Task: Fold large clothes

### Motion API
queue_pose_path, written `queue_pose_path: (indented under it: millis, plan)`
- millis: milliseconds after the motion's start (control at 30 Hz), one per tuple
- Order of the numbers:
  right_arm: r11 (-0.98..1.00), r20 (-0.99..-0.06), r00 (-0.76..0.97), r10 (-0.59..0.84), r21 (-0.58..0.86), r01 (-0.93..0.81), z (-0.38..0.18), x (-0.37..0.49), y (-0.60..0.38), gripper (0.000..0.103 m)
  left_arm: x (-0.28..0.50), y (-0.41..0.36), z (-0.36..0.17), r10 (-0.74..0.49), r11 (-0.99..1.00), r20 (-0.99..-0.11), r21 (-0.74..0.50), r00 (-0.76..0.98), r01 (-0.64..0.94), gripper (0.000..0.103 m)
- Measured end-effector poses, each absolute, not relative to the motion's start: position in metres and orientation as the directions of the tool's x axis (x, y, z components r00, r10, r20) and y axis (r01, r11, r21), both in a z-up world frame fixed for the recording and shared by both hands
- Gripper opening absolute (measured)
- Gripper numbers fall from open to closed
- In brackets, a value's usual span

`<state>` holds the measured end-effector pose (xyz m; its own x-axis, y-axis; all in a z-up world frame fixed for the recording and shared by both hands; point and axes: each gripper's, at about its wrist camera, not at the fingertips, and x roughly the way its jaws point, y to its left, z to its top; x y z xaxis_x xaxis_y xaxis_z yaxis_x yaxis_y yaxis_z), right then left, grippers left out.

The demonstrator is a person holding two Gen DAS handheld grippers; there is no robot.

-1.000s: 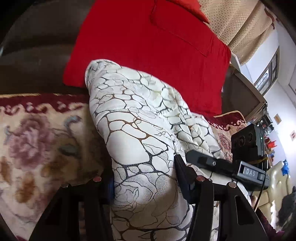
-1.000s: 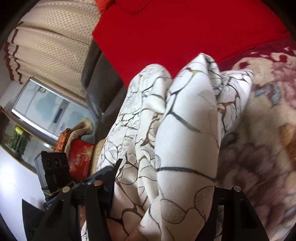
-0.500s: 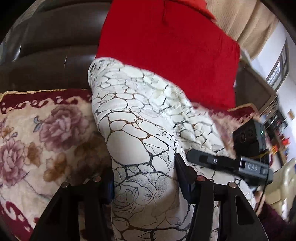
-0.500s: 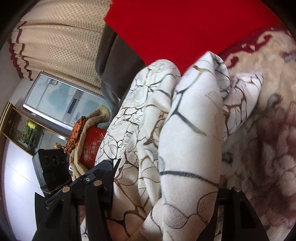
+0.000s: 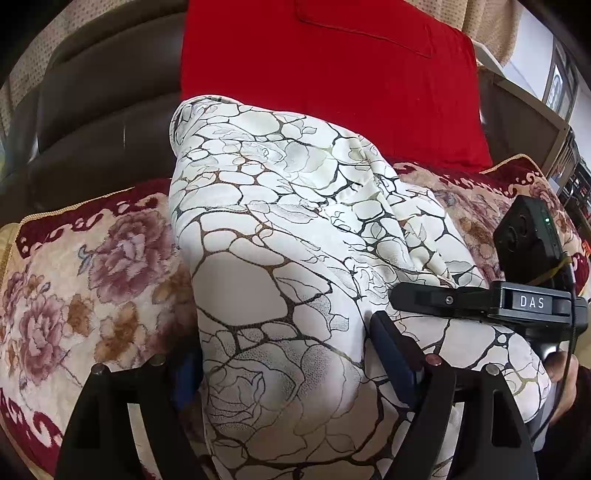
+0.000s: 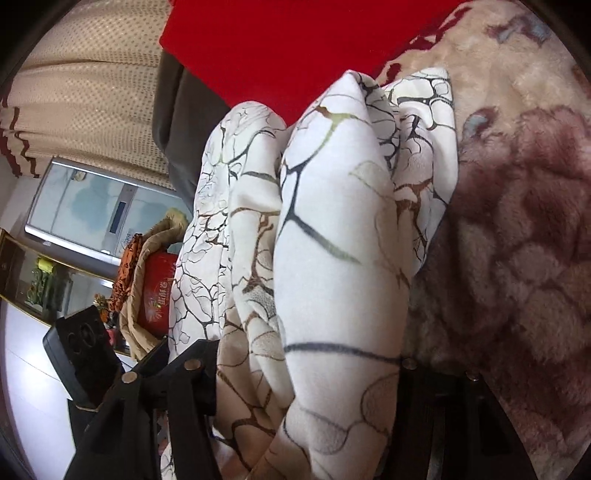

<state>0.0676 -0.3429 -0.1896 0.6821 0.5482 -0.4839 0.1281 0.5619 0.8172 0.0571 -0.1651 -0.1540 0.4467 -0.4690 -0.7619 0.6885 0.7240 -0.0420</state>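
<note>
Draping floral sofa cover (image 5: 85, 266), white garment (image 5: 280, 229), red cushion (image 5: 332, 81)

Left gripper (image 5: 284, 354) clamped on thick bunch of white garment (image 5: 280, 229) with black-and-gold crackle rose print; fabric bulges between both fingers. Garment runs up and away over floral plush sofa cover (image 5: 85, 273), top edge against red cushion (image 5: 332, 74). Dark leather sofa back (image 5: 96, 110) upper left. Right gripper (image 5: 424, 299), labelled DAS, lies on garment at right, its jaws pinching fabric. Beige curtain (image 5: 487, 22) top right.
</note>
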Motion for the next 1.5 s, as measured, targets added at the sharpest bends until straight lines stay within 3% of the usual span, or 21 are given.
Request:
queue_pose_path:
  millis: [367,567,767,900,1067,1167,1500]
  plan:
    - [0.597,-0.532,0.709,0.463,0.778,0.194,-0.184,0.035,-0.34,0.063,0.049,-0.165,-0.153,-0.453,0.736,-0.741,0.003,0.496,0.677,0.085]
    - [0.655,-0.587,0.731,0.347,0.71,0.259,-0.151,0.005,-0.351,0.068,0.058,-0.168,-0.154,-0.454,0.75,-0.744,-0.022,0.49,0.661,0.087]
    - [0.702,-0.513,0.803,0.304,0.691,0.176,-0.105,-0.037,-0.344,0.068,0.06,-0.169,-0.153,-0.442,0.754,-0.743,-0.005,0.502,0.656,0.088]
    - [0.716,-0.465,0.823,0.326,0.689,0.107,-0.086,-0.044,-0.331,0.061,0.055,-0.168,-0.153,-0.439,0.764,-0.735,-0.002,0.517,0.646,0.089]
    - [0.713,-0.526,0.769,0.363,0.688,0.135,-0.107,-0.022,-0.318,0.058,0.05,-0.167,-0.153,-0.433,0.767,-0.729,0.01,0.529,0.641,0.089]
    - [0.72,-0.623,0.699,0.352,0.657,0.223,-0.147,-0.006,-0.32,0.057,0.05,-0.169,-0.155,-0.42,0.769,-0.732,0.028,0.537,0.638,0.089]
    - [0.748,-0.628,0.707,0.325,0.629,0.214,-0.125,-0.013,-0.315,0.057,0.036,-0.157,-0.139,-0.41,0.801,-0.692,0.038,0.594,0.597,0.089]
